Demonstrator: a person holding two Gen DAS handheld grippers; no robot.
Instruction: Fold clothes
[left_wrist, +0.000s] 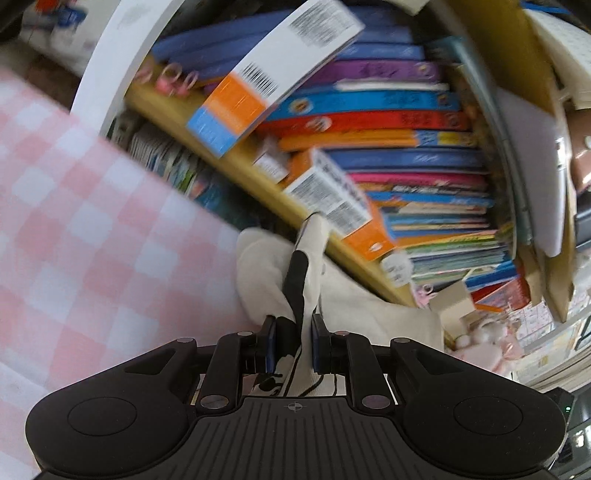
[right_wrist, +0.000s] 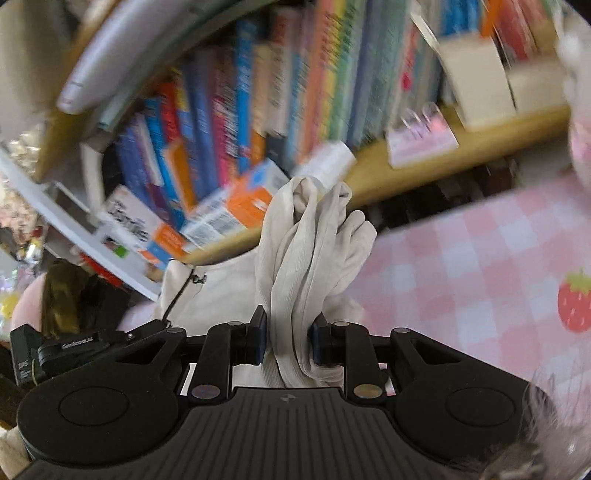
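1. Grippers, two: left gripper (left_wrist: 294, 345) pinches a cream garment (left_wrist: 343, 306) where black printing crosses the cloth; right gripper (right_wrist: 289, 341) pinches a bunched ribbed part of the same cream cloth (right_wrist: 295, 258).
2. Garment, one: cream, ribbed in the right view, with a dark cord (right_wrist: 181, 295) hanging beside it; it is lifted above the checked cover (left_wrist: 74, 221) and gathered into upright folds between each pair of fingers.
3. Cover: pink and white checks, one strawberry print (right_wrist: 574, 302); a bare stretch lies beside the cloth in both views.
4. Shelf (left_wrist: 258, 177): wooden edge just behind the cloth, packed with many books (left_wrist: 388, 122); three boxes (left_wrist: 273, 74) lie in front. Both views are blurred.
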